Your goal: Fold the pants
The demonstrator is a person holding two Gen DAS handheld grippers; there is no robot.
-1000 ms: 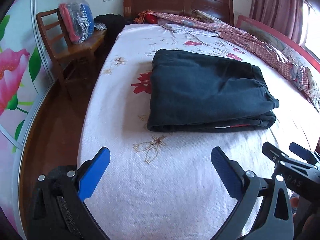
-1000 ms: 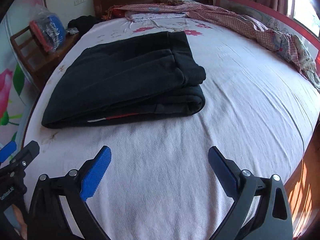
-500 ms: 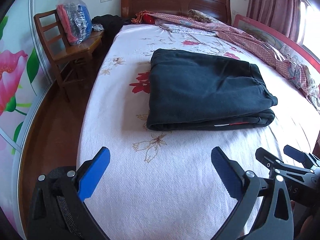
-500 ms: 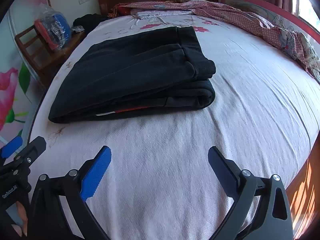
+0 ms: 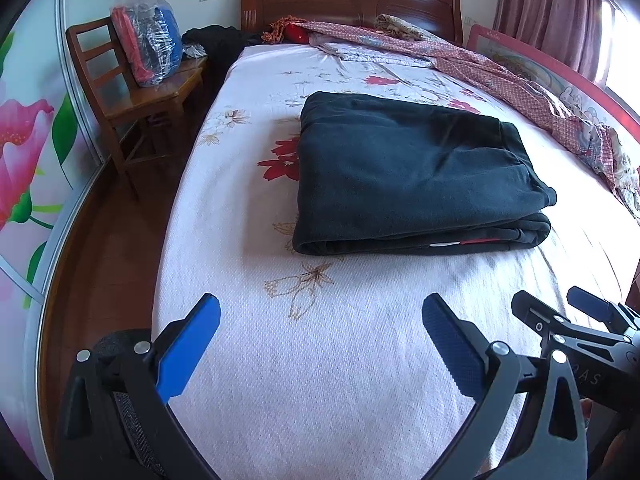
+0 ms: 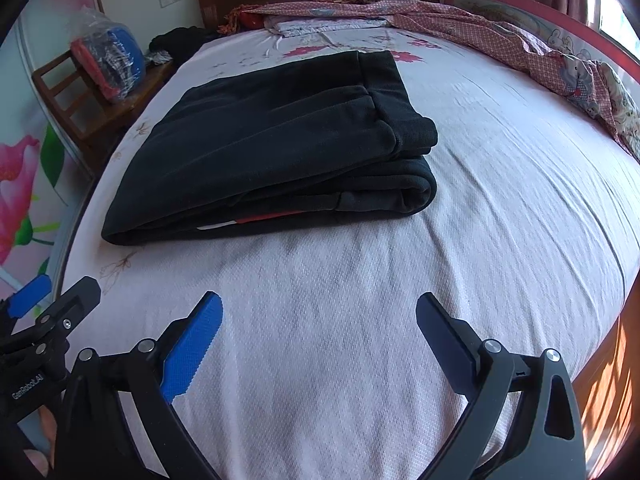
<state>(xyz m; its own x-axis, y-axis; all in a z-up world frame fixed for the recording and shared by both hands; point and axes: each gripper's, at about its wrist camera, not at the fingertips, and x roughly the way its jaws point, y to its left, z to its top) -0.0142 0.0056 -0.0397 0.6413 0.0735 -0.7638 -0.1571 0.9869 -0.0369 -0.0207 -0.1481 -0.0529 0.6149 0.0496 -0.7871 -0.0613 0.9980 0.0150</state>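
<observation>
Dark pants (image 5: 412, 172) lie folded in a thick rectangle on the white flowered bed (image 5: 320, 360); a red and white label shows at the near edge. They also show in the right wrist view (image 6: 272, 152). My left gripper (image 5: 320, 320) is open and empty, hovering over the sheet short of the pants. My right gripper (image 6: 318, 318) is open and empty, also short of the pants. The right gripper shows at the lower right of the left wrist view (image 5: 568, 320), and the left gripper at the lower left of the right wrist view (image 6: 48, 300).
A wooden chair (image 5: 132, 96) with a plastic-wrapped bundle (image 5: 146, 44) stands left of the bed. A red patterned blanket (image 5: 500, 76) lies along the far right side. A wooden headboard (image 5: 348, 0) is at the back. Wood floor (image 5: 92, 260) runs along the left.
Both grippers have drawn back slightly and lifted, so the pants sit a little farther off. The pants have not moved. Both grippers stay open.
</observation>
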